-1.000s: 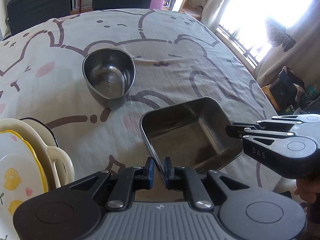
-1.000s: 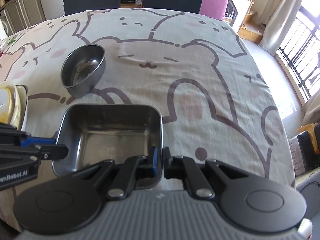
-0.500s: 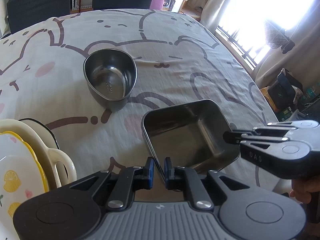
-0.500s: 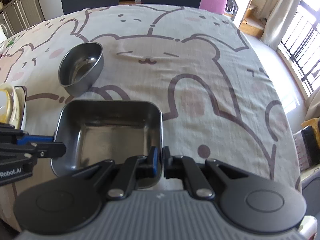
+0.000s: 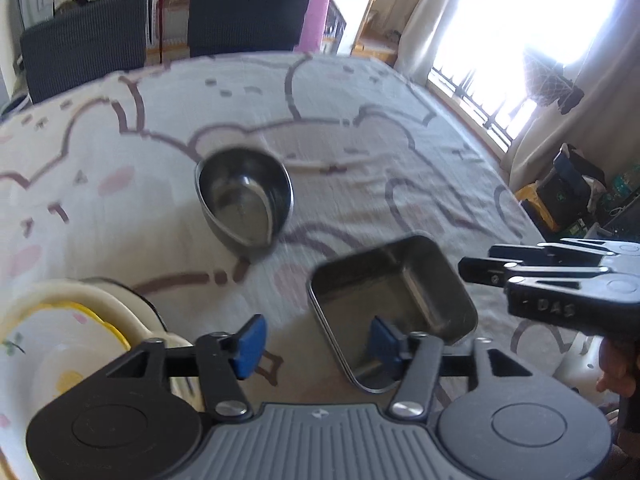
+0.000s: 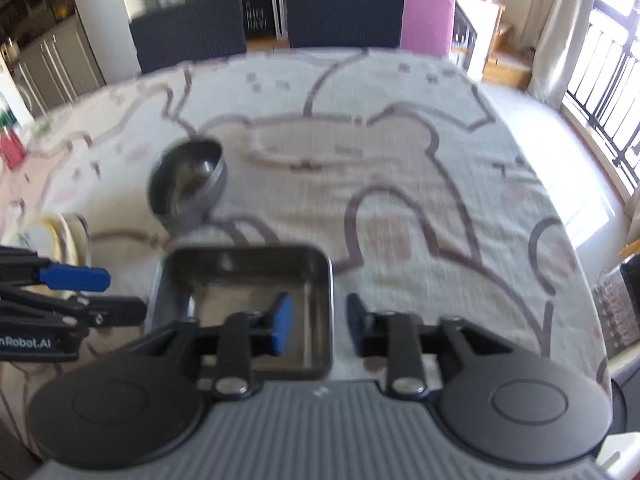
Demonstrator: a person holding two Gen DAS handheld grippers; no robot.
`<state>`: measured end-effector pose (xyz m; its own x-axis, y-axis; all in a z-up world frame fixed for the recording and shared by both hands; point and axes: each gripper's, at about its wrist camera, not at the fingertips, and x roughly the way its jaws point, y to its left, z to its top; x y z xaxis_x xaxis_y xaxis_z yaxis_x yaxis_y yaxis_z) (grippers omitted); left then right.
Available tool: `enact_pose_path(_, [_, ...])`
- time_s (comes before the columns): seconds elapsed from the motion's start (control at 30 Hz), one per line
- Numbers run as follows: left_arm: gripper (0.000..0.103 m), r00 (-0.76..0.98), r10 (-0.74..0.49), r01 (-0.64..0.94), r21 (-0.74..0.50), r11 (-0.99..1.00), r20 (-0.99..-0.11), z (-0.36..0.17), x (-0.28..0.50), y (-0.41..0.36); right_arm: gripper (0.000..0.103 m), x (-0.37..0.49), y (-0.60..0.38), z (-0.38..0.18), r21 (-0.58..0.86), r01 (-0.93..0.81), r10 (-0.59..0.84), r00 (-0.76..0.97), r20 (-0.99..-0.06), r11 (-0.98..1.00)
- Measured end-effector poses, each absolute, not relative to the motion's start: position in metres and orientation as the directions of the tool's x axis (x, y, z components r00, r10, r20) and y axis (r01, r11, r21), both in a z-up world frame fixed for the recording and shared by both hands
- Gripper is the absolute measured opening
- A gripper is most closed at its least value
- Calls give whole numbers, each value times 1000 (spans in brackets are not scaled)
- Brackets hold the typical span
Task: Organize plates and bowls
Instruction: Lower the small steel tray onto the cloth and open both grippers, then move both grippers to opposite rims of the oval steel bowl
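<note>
A square steel tray (image 5: 400, 292) (image 6: 244, 276) lies on the cartoon-print tablecloth near the front edge. My left gripper (image 5: 316, 340) is opening; the tray's near-left rim runs between its blue pads (image 5: 250, 340), and they do not press on it. My right gripper (image 6: 318, 320) is opening too, astride the tray's right wall without touching it. Each gripper shows in the other's view: the right gripper (image 5: 476, 260) and the left gripper (image 6: 126, 295). An oval steel bowl (image 5: 244, 200) (image 6: 188, 184) stands beyond the tray.
A stack of plates (image 5: 60, 340) (image 6: 60, 232), a cream handled dish with a yellow-rimmed lemon plate in it, sits at the left. Dark chairs (image 6: 344, 12) stand at the far side. The table's edge curves along the right, with bags (image 5: 568, 192) on the floor.
Both grippers were shut on the tray's rim and have let go, their jaws now wide. Both have risen a little, so the tray and bowl look lower and smaller. The tray stays on the cloth.
</note>
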<state>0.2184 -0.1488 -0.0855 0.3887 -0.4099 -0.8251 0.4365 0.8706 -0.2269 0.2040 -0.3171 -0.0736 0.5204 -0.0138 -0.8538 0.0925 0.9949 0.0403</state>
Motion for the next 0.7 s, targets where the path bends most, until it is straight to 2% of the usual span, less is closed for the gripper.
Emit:
enact_pose_path(0.07, [76, 422, -413, 437, -219, 873, -807, -76, 220, -144, 51, 203, -321, -65, 69, 106, -3, 561, -828, 992])
enact_pose_path(0.13, [80, 451, -416, 435, -212, 875, -790, -67, 225, -140, 59, 202, -326, -56, 102, 122, 7, 605, -796, 987])
enact_pose_path(0.23, [91, 493, -411, 425, -199, 883, -767, -56, 237, -135, 72, 206, -330, -47, 137, 153, 3, 658, -753, 979])
enact_pose_path(0.3, [99, 521, -396, 413, -183, 892, -756, -51, 247, -132, 90, 212, -331, -45, 164, 176, 3, 673, -740, 971])
enact_pose_path(0.37, [103, 546, -380, 405, -162, 900, -746, -47, 259, -128, 101, 218, -328, -43, 185, 181, 9, 691, -723, 966])
enact_pose_path(0.57, [103, 574, -329, 375, -116, 920, -750, -50, 302, -118, 103, 248, -312, -49, 202, 189, 20, 682, -731, 961])
enact_pose_path(0.7, [103, 583, -310, 355, -108, 929, -751, -61, 329, -117, 103, 272, -291, -59, 155, 149, 24, 640, -768, 977])
